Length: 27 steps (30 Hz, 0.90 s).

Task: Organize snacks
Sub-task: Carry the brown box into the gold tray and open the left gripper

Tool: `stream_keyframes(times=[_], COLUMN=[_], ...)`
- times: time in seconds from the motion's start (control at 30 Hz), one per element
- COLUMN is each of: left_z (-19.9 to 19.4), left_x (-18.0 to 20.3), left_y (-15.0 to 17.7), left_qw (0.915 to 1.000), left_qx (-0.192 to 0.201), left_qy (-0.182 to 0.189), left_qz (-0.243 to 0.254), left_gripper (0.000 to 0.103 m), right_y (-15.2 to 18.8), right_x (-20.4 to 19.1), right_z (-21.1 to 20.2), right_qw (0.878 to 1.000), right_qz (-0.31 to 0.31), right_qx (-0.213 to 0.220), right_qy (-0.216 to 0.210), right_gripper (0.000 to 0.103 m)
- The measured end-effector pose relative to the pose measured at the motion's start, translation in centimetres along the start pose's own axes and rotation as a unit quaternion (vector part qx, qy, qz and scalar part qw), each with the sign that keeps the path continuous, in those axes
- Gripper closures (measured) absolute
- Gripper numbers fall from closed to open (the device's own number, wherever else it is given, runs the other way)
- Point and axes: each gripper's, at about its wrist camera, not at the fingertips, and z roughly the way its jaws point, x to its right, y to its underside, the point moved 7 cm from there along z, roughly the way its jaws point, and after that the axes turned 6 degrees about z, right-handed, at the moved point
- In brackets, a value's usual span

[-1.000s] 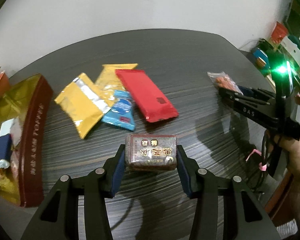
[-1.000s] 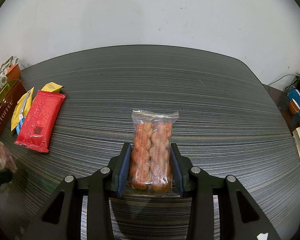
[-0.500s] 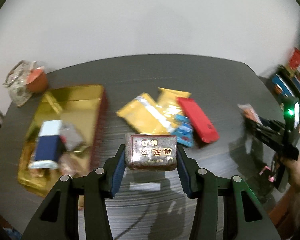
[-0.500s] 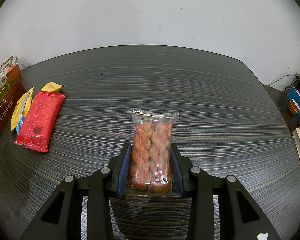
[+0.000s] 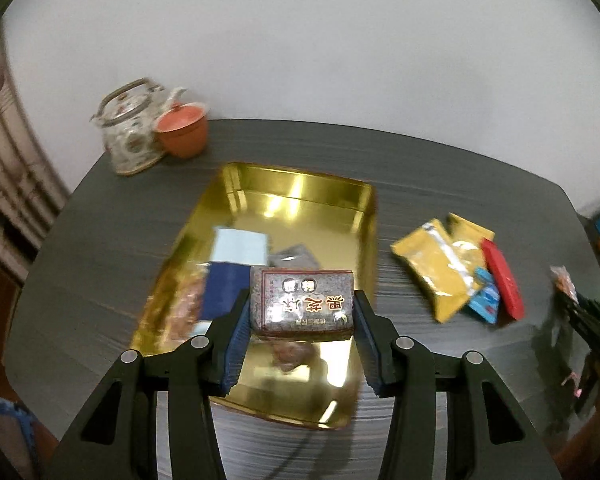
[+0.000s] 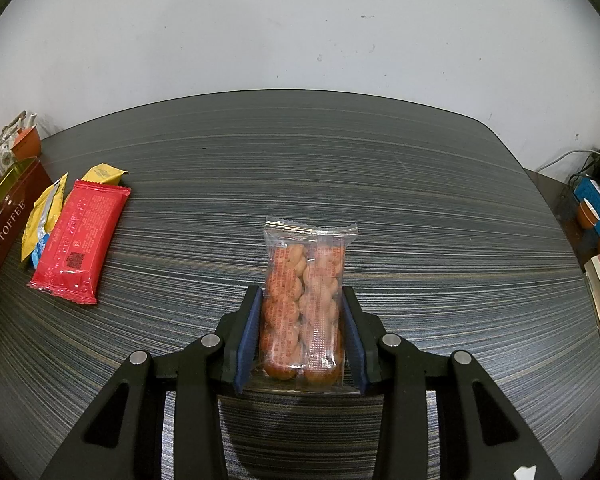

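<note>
Far upper left of left tongs: glass teapot (image 5: 130,128) touching a terracotta lidded cup (image 5: 183,130) on the dark striped table (image 6: 380,184). White wall (image 6: 300,28) behind. Books (image 6: 598,216) far right of right tongs.

The dark red side wall of the tin (image 6: 4,236) bears "TOFFEE" in pale capitals, preceded by Chinese characters. The red packet (image 6: 80,242) carries a QR code; its fine print is illegible. The brown packet (image 5: 302,300) shows gold Chinese characters, upside down.

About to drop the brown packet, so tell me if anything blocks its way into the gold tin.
Nothing visible does. The left gripper holds the brown packet over the open gold tin; below it the floor looks bare.
</note>
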Motion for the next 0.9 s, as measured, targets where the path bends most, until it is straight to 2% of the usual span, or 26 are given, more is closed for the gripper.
stream_keyframes(times=[0.2,0.37,0.6,0.9], left_z=[0.9,2.0,3.3,4.4], left_x=[-3.4,-4.7,-4.0,-3.5], left_y=[0.3,0.9,2.4,3.2], left_qw=[0.9993,0.9981,0.9971,0.9971], left_qx=[-0.014,-0.036,-0.061,-0.065], left_qy=[-0.02,-0.014,-0.005,-0.01], left_qz=[-0.03,-0.048,-0.045,-0.038], left_gripper=[0.054,0.054,0.054,0.054], right_y=[0.0,0.0,0.0,0.0], right_x=[0.1,0.1,0.1,0.2], right_z=[0.0,0.0,0.0,0.0], right_qw=[1.0,1.0,1.0,1.0], right_qz=[0.0,0.0,0.0,0.0], right_qx=[0.0,0.0,0.0,0.0], right_qy=[0.002,0.002,0.002,0.002], right_gripper=[0.067,0.067,0.067,0.067])
